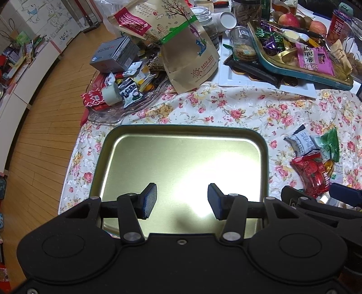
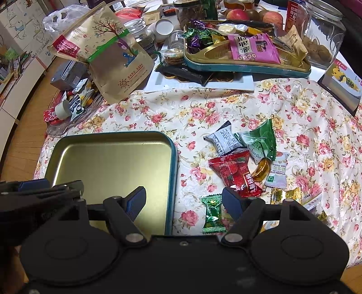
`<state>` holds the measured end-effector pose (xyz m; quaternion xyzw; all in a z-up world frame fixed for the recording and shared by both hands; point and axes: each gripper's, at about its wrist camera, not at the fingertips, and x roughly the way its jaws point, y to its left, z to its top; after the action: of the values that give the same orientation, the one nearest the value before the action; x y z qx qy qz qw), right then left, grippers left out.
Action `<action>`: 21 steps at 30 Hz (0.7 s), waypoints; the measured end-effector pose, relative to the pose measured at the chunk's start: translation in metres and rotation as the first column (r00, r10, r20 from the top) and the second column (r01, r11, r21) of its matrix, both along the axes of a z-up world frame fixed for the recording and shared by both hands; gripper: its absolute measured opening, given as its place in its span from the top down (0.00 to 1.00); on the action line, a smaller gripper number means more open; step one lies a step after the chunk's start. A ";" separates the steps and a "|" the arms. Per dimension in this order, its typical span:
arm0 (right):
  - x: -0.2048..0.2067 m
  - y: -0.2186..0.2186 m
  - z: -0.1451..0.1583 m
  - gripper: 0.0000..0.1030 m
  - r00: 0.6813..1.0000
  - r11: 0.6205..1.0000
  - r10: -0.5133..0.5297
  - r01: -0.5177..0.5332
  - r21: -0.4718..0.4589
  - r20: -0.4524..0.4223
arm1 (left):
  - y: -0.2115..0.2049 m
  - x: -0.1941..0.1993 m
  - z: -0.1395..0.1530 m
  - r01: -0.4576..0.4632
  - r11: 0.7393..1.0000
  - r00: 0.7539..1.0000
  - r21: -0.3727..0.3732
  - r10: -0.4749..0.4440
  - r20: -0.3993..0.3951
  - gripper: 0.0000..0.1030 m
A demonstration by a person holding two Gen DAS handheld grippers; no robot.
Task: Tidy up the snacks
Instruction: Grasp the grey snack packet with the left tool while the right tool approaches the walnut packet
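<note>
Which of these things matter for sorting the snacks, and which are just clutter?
Job:
empty tin
red candy
green candy
grey packet
green packet

Clutter:
paper bag
grey box
apples
glass jar

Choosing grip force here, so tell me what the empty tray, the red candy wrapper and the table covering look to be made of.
Empty tray: apparently thin metal tin, gold inside with a teal rim; it mirrors the lamp glare. Red candy wrapper: glossy plastic film, probably, crinkled with sharp highlights. Table covering: woven floral fabric, seemingly, with a soft sheen and wrinkles.
</note>
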<state>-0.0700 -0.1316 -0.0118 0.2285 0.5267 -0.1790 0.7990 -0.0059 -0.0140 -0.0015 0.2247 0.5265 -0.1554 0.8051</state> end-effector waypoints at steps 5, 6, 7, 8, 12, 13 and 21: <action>-0.014 -0.025 0.002 0.24 0.998 0.998 -0.064 0.064 0.003 0.008 | -0.007 -0.001 0.003 0.002 0.999 0.999 -0.042 -0.003 -0.033 0.45; -0.017 -0.032 0.002 0.24 0.996 0.996 -0.085 0.085 0.005 0.009 | -0.010 -0.001 0.004 0.003 0.999 0.999 -0.050 -0.005 -0.036 0.45; -0.022 -0.041 0.002 0.24 0.994 0.994 -0.111 0.111 0.007 0.010 | -0.012 -0.002 0.005 0.005 0.998 0.999 -0.058 -0.008 -0.039 0.45; -0.027 -0.051 0.002 0.24 0.990 0.990 -0.137 0.137 0.010 0.011 | -0.015 -0.003 0.005 0.008 0.998 0.999 -0.064 -0.011 -0.043 0.45; -0.051 -0.086 0.001 0.24 0.972 0.972 -0.235 0.235 0.017 0.014 | -0.027 -0.007 0.005 0.025 0.995 0.997 -0.093 -0.032 -0.071 0.45; -0.057 -0.094 0.000 0.24 0.967 0.967 -0.254 0.254 0.018 0.012 | -0.030 -0.009 0.004 0.032 0.995 0.996 -0.099 -0.040 -0.080 0.45; -0.105 -0.145 -0.018 0.24 0.925 0.924 -0.378 0.380 0.049 -0.042 | -0.061 -0.036 -0.012 0.149 0.981 0.972 -0.122 -0.168 -0.163 0.45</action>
<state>-0.1746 -0.2762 -0.0295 0.3456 0.4901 -0.3188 0.7339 -0.0421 -0.0749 -0.0131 0.2075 0.5652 -0.2668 0.7525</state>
